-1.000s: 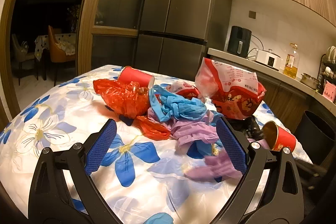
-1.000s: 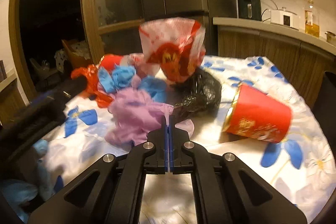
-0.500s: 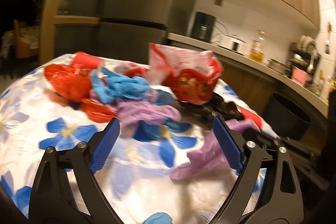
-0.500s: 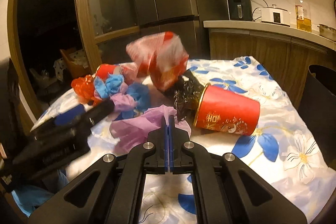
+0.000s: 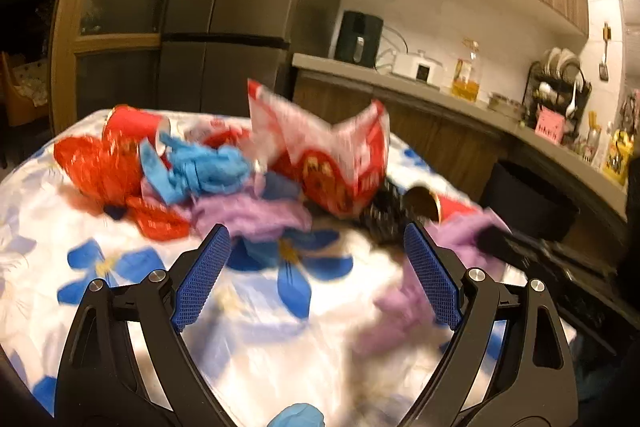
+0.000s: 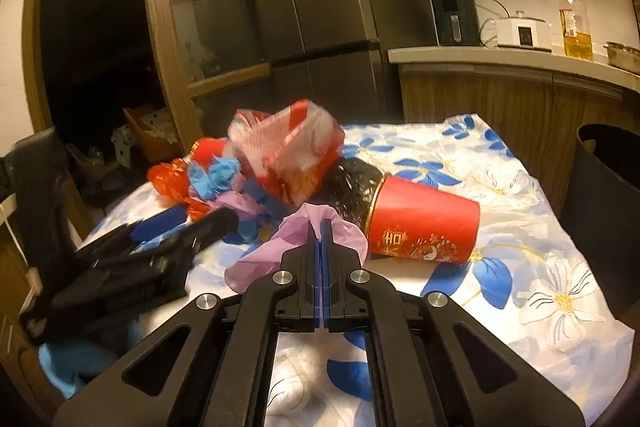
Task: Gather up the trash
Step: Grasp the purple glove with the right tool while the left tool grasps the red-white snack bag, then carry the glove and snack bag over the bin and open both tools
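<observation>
Trash pile on bench w/ floral cloth; both hand-held grippers over it.

We note the left hand-held gripper (image 5: 316, 267) spread wide, nothing btwn its blue pads, aimed at the pile. Right hand-held gripper (image 6: 322, 251) clenched on a purple plastic bag (image 6: 296, 247), pinched at the tips. Red paper cup (image 6: 420, 227) lies on its side just right of it, touching a black bag (image 6: 352, 183). Red-white snack bag (image 6: 288, 155) sits behind; blue bag (image 5: 196, 167) and red bag (image 5: 96, 167) lie left. Black bin (image 6: 604, 203) stands beside the bench (image 6: 560, 267).

Dim warm light, motion blur, fisheye edges
</observation>
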Tool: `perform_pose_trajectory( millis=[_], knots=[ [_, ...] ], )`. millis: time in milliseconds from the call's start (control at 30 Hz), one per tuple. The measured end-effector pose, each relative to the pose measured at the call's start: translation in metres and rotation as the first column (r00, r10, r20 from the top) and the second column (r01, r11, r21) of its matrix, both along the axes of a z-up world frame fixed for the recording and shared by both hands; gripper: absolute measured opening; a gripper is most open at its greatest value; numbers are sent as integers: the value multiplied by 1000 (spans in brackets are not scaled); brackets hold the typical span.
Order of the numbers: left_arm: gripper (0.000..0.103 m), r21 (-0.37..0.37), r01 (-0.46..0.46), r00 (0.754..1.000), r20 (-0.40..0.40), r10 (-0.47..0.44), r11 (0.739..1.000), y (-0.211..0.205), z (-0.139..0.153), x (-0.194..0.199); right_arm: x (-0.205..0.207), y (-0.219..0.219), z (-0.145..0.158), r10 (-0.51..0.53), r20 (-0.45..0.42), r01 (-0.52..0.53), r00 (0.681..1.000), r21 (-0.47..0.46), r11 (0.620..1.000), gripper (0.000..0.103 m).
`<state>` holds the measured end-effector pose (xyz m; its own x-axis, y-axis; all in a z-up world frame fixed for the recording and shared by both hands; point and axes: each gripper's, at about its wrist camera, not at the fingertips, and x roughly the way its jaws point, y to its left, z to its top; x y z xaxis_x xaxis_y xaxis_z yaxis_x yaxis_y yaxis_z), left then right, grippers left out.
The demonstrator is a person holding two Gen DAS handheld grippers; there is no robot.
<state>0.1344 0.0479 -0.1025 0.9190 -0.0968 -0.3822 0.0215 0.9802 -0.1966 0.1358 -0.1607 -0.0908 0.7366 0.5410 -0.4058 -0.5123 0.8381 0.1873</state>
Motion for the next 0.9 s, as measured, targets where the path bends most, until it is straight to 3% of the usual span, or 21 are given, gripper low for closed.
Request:
perform_pose_trajectory(
  millis=[333,400,533,633,733,800,900],
  knots=[
    [86,2,-79,997,19,79,997,-16,28,40,-15,-34,16,-41,52,39,998,46,998,2],
    [76,-6,-90,996,15,90,996,-16,34,49,-16,-36,16,-45,51,43,998,49,998,2],
    [68,-39,-133,991,-25,132,990,-7,41,64,-17,-41,17,-47,62,44,997,50,998,2],
    [56,-63,-120,991,-73,115,991,-4,34,71,-17,-43,15,-52,59,49,997,53,997,2],
    [35,-82,-105,988,-125,94,991,-3,22,77,-15,-44,13,-55,46,52,997,55,997,2],
    [6,-95,-105,983,-158,89,990,-1,13,80,-15,-45,12,-55,41,53,998,56,997,2],
    [0,-123,-100,981,-180,77,987,2,3,81,-16,-44,13,-55,41,52,998,57,997,2]
  ],
)
